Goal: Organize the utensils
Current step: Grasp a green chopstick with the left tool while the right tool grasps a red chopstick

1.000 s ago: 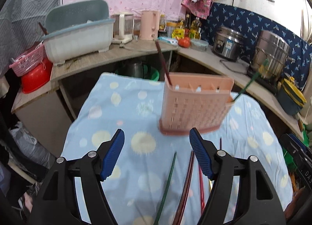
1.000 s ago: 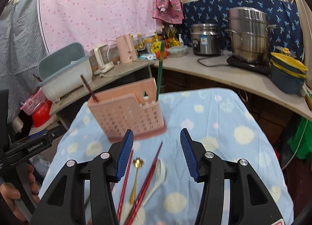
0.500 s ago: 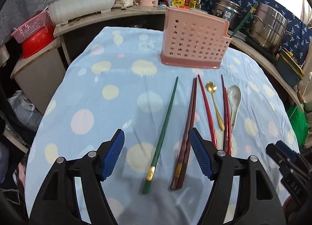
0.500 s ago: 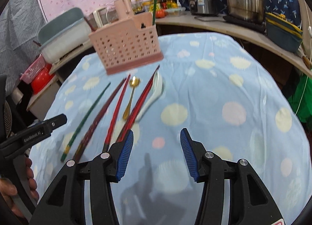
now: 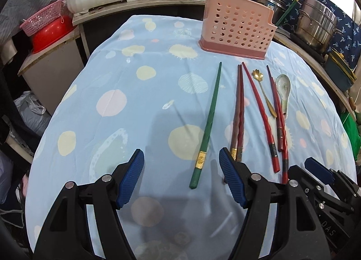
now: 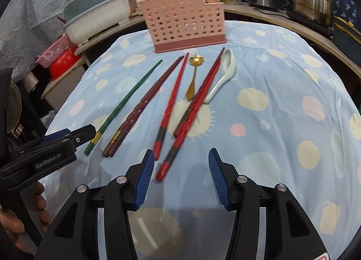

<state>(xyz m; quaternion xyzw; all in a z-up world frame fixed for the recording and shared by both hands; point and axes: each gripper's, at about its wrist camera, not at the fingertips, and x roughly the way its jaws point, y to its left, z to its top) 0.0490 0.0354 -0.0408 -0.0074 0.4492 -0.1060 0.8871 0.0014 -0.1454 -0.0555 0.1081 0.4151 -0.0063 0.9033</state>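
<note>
Laid out in a loose fan across the blue spotted tabletop [image 5: 117,93], tips toward the pink perforated caddy [image 5: 237,27] at upper centre of both views, butt ends toward the cameras, probably for easy picking by the thick end. From left to right in the left wrist view: green chopstick [image 5: 208,120] with a gold band, dark brown pair [image 5: 238,111] lying touching, single red chopstick [image 5: 259,111], gold flower spoon [image 5: 264,90], crossed red pair [image 5: 279,120], white ceramic spoon [image 5: 283,86]. Already standing in the caddy: one dark stick at its left end, one green stick leaning out at its right.

Left gripper [image 5: 181,178] open and empty, low in frame, butt of the green chopstick between its blue pads, not touched. Right gripper [image 6: 181,176] likewise open, holding nothing, the butt of a red chopstick [image 6: 173,154] between the pads. Likely step: first pick-ups about to start.
</note>
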